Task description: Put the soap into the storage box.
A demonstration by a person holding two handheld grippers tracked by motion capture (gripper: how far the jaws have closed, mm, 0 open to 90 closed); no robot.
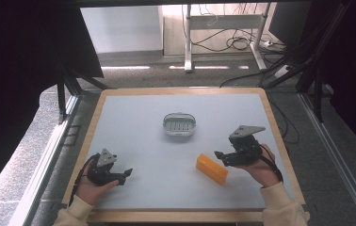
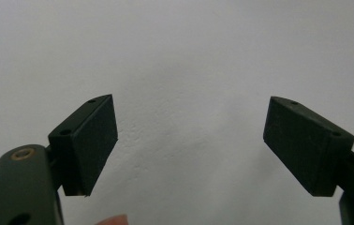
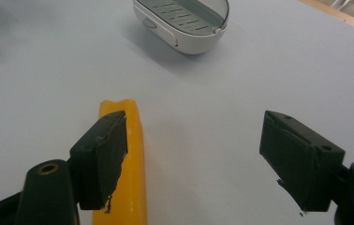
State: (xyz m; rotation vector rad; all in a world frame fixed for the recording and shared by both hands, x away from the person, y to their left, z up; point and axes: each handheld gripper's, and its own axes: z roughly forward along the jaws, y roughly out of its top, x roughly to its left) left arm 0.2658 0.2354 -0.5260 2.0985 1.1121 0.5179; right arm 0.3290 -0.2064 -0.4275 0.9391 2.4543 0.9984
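Orange block just beside right gripper, jaws apart, not touching

One orange block, one white dish, two grippers.

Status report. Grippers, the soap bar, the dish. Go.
Left gripper open, empty, over bare table. Right gripper open, beside orange soap bar, not gripping. White soap dish empty, mid-table. Nothing between bar and dish.
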